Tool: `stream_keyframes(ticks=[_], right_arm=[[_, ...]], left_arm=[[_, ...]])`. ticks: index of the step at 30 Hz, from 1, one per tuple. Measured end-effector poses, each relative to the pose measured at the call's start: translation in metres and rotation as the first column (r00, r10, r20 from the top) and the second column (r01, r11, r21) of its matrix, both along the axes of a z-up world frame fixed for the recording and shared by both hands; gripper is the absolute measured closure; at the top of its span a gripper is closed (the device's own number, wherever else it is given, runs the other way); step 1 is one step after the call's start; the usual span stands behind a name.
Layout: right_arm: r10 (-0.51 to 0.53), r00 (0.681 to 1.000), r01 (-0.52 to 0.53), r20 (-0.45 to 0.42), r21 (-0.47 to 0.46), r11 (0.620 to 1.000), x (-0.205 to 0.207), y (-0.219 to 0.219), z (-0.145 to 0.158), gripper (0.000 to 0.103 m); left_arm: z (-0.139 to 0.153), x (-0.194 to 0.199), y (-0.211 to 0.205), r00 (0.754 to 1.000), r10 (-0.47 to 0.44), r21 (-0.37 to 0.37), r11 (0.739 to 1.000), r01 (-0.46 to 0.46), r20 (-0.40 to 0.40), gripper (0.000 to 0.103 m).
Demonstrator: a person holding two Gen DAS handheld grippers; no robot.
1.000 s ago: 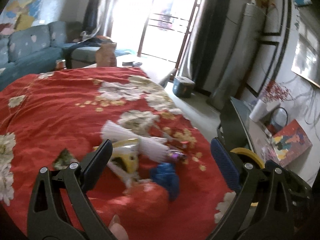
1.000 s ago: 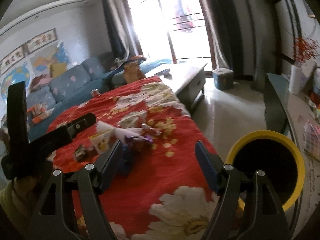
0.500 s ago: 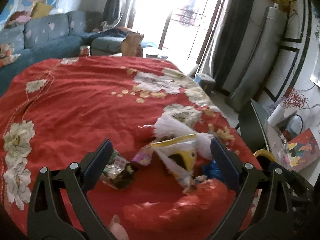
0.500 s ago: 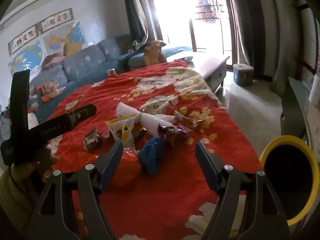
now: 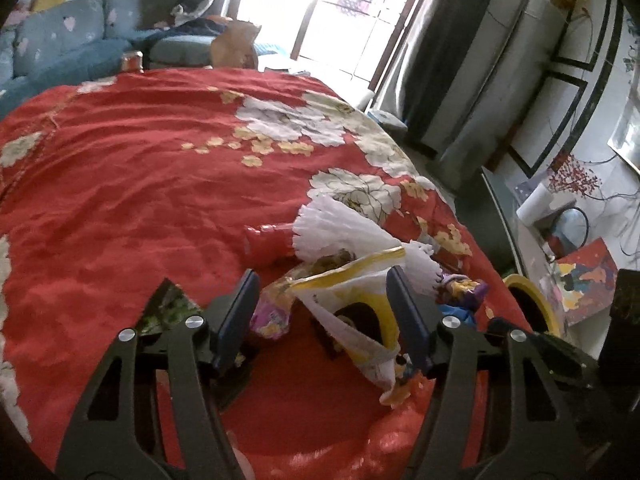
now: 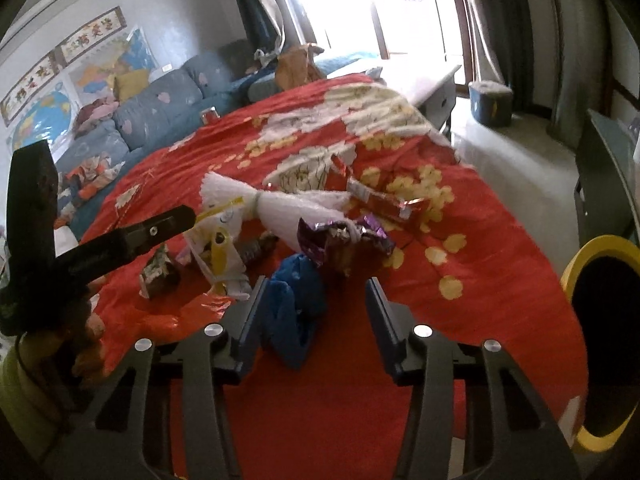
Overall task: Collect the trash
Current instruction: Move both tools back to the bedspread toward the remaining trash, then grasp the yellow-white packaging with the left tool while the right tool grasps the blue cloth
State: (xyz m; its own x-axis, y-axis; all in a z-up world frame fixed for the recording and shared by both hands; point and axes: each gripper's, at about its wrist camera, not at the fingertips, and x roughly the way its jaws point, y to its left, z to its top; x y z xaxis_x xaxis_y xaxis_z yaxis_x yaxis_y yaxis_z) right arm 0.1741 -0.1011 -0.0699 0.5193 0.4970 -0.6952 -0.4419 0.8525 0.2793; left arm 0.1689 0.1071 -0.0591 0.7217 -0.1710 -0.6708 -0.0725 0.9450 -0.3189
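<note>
A pile of trash lies on a red flowered cloth [image 5: 140, 184]. My left gripper [image 5: 322, 312] is open, its jaws on either side of a yellow and white snack bag [image 5: 356, 308] and a pink wrapper [image 5: 270, 314]. White frilled paper [image 5: 340, 232] lies just beyond. My right gripper [image 6: 314, 316] is open, with a crumpled blue bag [image 6: 296, 304] between its jaws and a purple foil wrapper [image 6: 340, 240] just ahead. The left gripper's fingers [image 6: 120, 244] show at the left of the right wrist view, over the snack bag [image 6: 218, 248].
A yellow-rimmed black bin [image 6: 608, 340] stands off the cloth's right edge; it also shows in the left wrist view [image 5: 528, 304]. A red foil wrapper [image 6: 376, 196] and a dark wrapper [image 6: 158, 276] lie in the pile. A blue sofa [image 6: 160, 108] is behind.
Both grippers have moved forward and down onto the pile. The left jaws have narrowed around the snack bag; the right jaws have narrowed around the blue bag.
</note>
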Motion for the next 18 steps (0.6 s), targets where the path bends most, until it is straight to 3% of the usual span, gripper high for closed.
stream_keyframes(ticks=[5, 10, 15, 18], right_arm=[[0.009, 0.999, -0.008, -0.037, 0.011, 1.000, 0.003, 0.002, -0.008, 0.060], [0.026, 0.998, -0.024, -0.060, 0.025, 0.999, 0.003, 0.003, -0.012, 0.067], [0.061, 0.996, -0.059, -0.066, 0.030, 0.998, -0.001, 0.008, -0.013, 0.088], [0.073, 0.996, -0.072, -0.056, 0.028, 0.997, -0.006, 0.008, -0.012, 0.093]], left_arm=[[-0.007, 0.009, -0.002, 0.999, -0.029, -0.025, 0.999, 0.029, -0.012, 0.051], [-0.008, 0.007, -0.007, 0.999, -0.045, -0.012, 0.999, 0.045, -0.011, 0.071], [-0.002, 0.000, -0.010, 0.998, -0.055, -0.001, 0.999, 0.055, 0.006, 0.081], [0.003, -0.004, -0.011, 0.998, -0.060, 0.002, 0.998, 0.060, 0.013, 0.085]])
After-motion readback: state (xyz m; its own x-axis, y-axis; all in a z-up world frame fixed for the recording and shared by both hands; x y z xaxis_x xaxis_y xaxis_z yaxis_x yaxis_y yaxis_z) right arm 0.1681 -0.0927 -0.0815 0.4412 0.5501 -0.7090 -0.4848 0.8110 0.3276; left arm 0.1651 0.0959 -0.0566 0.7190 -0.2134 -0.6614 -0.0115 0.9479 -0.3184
